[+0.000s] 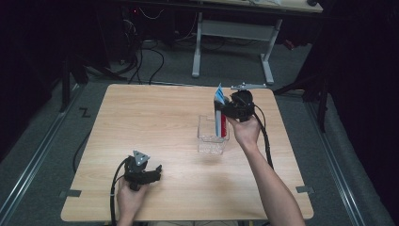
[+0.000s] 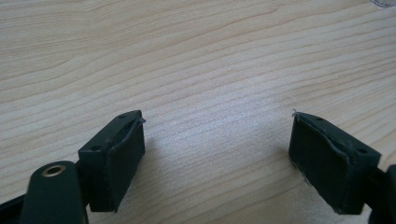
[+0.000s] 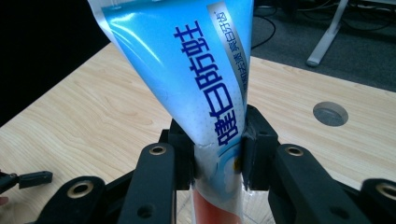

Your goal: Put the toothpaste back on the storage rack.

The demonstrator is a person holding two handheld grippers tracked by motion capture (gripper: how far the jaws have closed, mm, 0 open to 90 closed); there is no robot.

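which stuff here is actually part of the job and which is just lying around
In the job:
- toothpaste tube, upright, clamped in the right gripper
- clear container under the tube on the table

Not in use:
- left gripper, open, low over bare wood
- white-legged desk beyond the table
- cables on the floor

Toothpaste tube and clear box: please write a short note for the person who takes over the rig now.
Right claw: shut on the toothpaste tube, holding it upright, its red lower end in the clear box.
Left claw: open, holding nothing, low over the bare table near the front edge.
Done: tube gripped and brought to the box.
Left: whether the tube rests on the box floor cannot be told; probably lower it, then open the claw.
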